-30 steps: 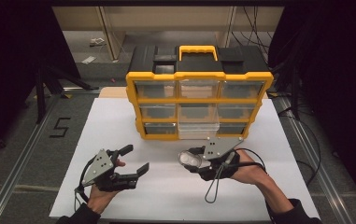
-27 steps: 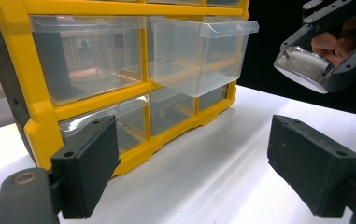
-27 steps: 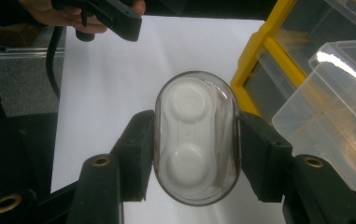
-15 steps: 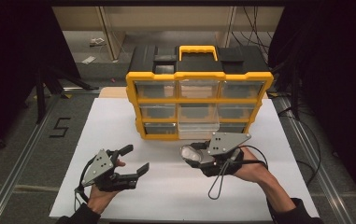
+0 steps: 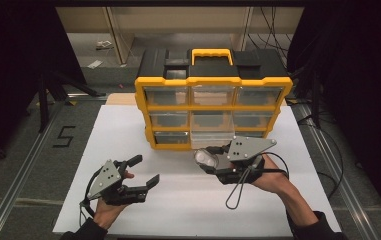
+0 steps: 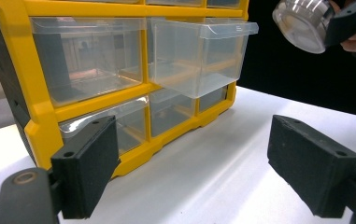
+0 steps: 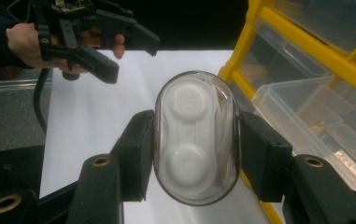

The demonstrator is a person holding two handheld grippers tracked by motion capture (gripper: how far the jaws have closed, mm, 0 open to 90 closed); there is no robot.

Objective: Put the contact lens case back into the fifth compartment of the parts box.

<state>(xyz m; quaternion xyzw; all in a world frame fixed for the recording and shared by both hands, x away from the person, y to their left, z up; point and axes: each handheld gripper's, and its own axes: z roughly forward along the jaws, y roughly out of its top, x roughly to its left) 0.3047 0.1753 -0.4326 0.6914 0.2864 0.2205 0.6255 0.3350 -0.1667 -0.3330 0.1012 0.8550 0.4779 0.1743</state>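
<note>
Right tongs (image 7: 192, 154) clamped on clear lens case (image 7: 196, 140), mid-worktop just before open drawer (image 5: 212, 136). Left tongs (image 5: 138, 174) wide open, empty. Risk: smooth rounded case slipping, or clipping drawer lip.

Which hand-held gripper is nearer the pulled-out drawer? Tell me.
Right. The right hand-held gripper hovers just in front of the pulled-out drawer, holding a clear case; the left hand-held gripper sits farther off to the left.

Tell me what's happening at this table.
A person's right gripper holds a clear oval plastic case with a white insert, near the pulled-out clear plastic drawer of a yellow-framed organiser box. The left gripper hangs open above the white table, holding nothing.
</note>
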